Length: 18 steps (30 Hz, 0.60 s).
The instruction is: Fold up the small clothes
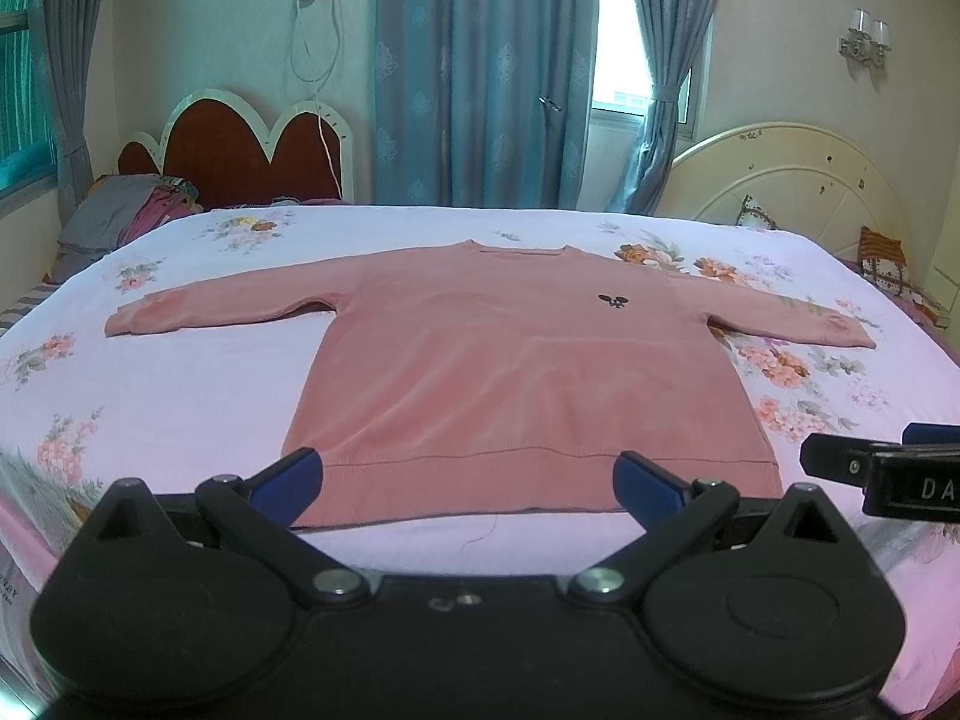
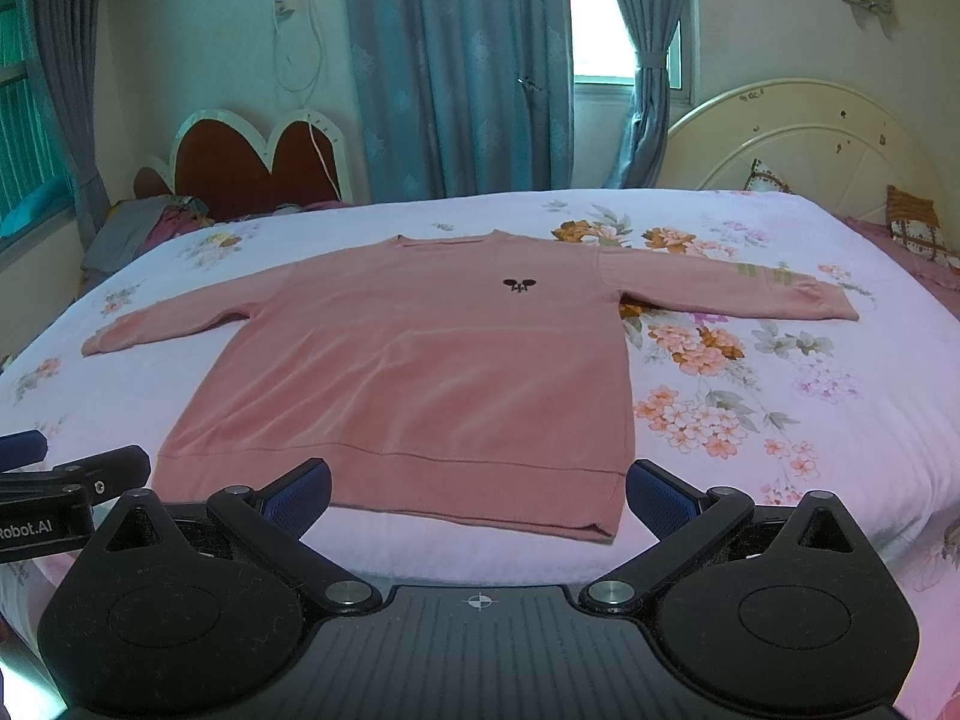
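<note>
— Lying flat on the bed (image 1: 180, 396), the sweater (image 1: 528, 372) is spreading front-up, collar pointing to 12 o'clock, hem at 6. Is anything touching it?

— Nothing is gripping it. In the left wrist view the left gripper (image 1: 468, 480) is hovering at the hem, its blue pads (image 1: 288, 480) standing wide apart, one at the hem's 7 o'clock corner, the other toward 5 o'clock. Whether the pads are resting on the cloth cannot be told.

— And the other one?

— The right gripper (image 2: 477, 489) is holding its jaws spread as well, empty, framing the hem in its own view; it is also showing at 3 o'clock in the left view, beside the sweater's lower corner. The left one is peeking in at 9 o'clock of the right view.

— How are the sleeves lying?

— Both are stretching outward, one toward 9 o'clock, one toward 3, cuffs resting on the floral sheet. A small dark emblem (image 2: 519, 285) is sitting on the chest.

— What is standing behind?

— A red headboard (image 1: 240, 150) is showing at 10 o'clock, curtains (image 1: 480, 72) are hanging at 12, and a cream headboard (image 1: 798, 180) is curving at 2 o'clock. A pile of clothes (image 1: 132, 210) is lying below the red one.
</note>
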Each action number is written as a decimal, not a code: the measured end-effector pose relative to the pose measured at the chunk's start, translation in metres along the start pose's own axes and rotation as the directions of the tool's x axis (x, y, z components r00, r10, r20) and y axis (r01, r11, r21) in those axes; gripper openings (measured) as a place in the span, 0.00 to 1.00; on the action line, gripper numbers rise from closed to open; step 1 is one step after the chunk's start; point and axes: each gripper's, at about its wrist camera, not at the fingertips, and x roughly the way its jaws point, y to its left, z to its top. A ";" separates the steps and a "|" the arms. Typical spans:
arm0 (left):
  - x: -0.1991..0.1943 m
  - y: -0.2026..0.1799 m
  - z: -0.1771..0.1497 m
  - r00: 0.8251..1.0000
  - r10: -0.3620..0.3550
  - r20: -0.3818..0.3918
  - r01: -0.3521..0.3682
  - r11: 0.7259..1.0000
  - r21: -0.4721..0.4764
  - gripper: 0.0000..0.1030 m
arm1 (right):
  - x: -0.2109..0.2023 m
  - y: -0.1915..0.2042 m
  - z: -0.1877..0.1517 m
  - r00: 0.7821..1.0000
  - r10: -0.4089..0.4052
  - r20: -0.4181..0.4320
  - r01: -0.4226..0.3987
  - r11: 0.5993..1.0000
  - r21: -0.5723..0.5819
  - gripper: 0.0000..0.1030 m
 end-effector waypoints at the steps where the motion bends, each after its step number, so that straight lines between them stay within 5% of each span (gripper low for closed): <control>1: 0.000 0.000 0.000 1.000 0.001 0.000 -0.001 1.000 0.001 1.00 | 0.000 0.000 0.000 1.000 0.001 0.000 -0.001 1.000 0.000 1.00; 18: 0.026 0.002 0.023 1.000 0.004 0.026 -0.004 1.000 0.018 1.00 | 0.023 -0.014 0.017 0.999 -0.034 0.015 0.034 0.999 0.032 1.00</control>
